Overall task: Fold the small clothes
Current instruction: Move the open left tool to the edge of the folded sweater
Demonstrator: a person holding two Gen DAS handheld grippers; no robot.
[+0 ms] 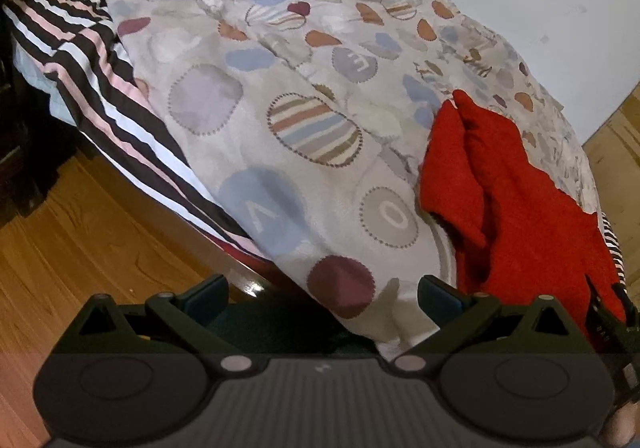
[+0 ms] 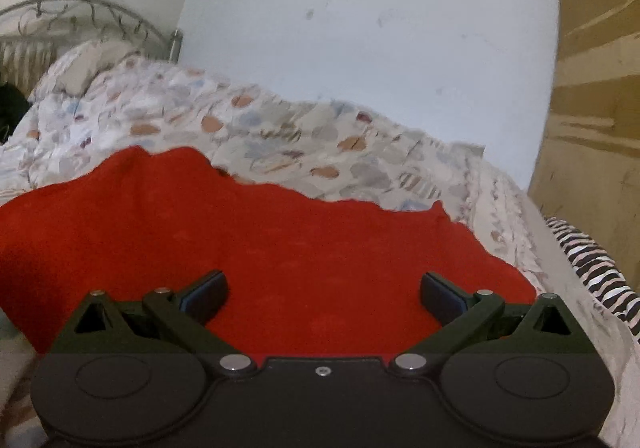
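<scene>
A red fleece garment (image 1: 516, 207) lies rumpled on a patterned blanket (image 1: 280, 87) at the right of the left wrist view. My left gripper (image 1: 322, 298) is open over the blanket's near edge, to the left of the garment, holding nothing. In the right wrist view the red garment (image 2: 260, 240) spreads wide across the blanket (image 2: 280, 143). My right gripper (image 2: 324, 294) is open just above the garment's near part, with nothing between its fingers. Part of the right gripper (image 1: 608, 324) shows at the right edge of the left wrist view.
A striped sheet (image 1: 92, 79) hangs off the bed's left side over a wooden floor (image 1: 80, 248). A white wall (image 2: 360, 27) stands behind the bed, a metal headboard (image 2: 80, 19) at far left, and a cardboard-brown panel (image 2: 592, 87) at right.
</scene>
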